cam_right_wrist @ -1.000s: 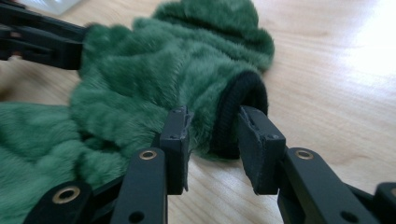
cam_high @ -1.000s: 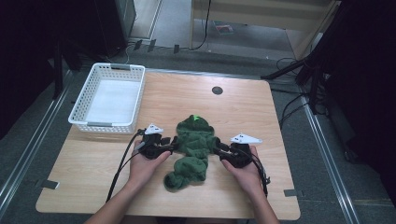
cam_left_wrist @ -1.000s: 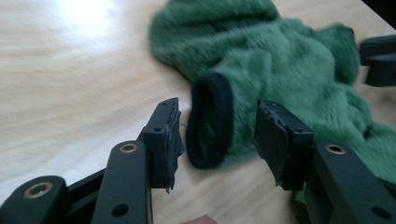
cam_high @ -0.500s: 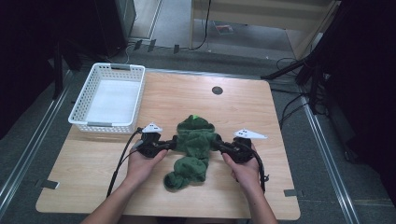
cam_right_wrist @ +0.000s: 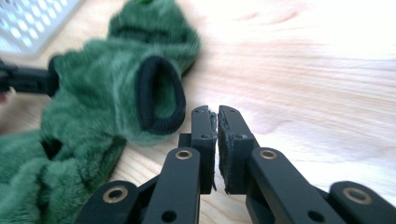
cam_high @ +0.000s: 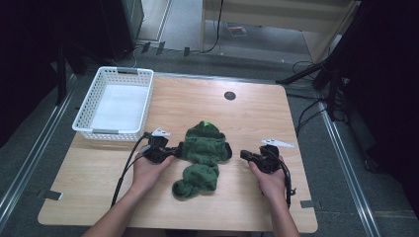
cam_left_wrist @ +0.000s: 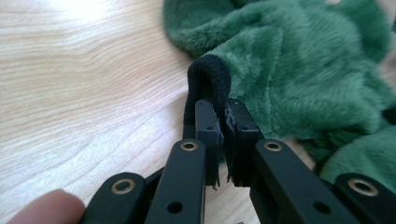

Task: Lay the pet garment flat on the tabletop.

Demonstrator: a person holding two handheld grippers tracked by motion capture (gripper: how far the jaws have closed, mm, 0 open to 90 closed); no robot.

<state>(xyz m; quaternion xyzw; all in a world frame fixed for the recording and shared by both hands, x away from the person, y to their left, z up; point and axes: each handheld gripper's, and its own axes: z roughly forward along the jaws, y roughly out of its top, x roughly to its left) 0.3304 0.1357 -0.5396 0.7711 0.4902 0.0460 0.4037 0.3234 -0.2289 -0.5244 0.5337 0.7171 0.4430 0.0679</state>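
— Two grippers are working at the near side of the table [cam_high: 257,113], yes?
— Yes. Nearest, the person's hands are coming in from the bottom edge, one gripper in each.
— What is the left gripper [cam_left_wrist: 223,122] doing?
— Its jaws are clenching the black cuff [cam_left_wrist: 208,77] at the left side of the green garment [cam_high: 202,155] — the cuff is looping up just above the pads.
— And the right gripper [cam_right_wrist: 215,122]?
— Jaws are sitting pressed together with nothing between them. It is lying just beside the garment's other cuff [cam_right_wrist: 159,95], not touching it.
— Where is the garment lying?
— Between the two grippers, crumpled on the wood.
— Farther off?
— One white basket [cam_high: 116,103] is standing at the table's left — well apart from the garment.
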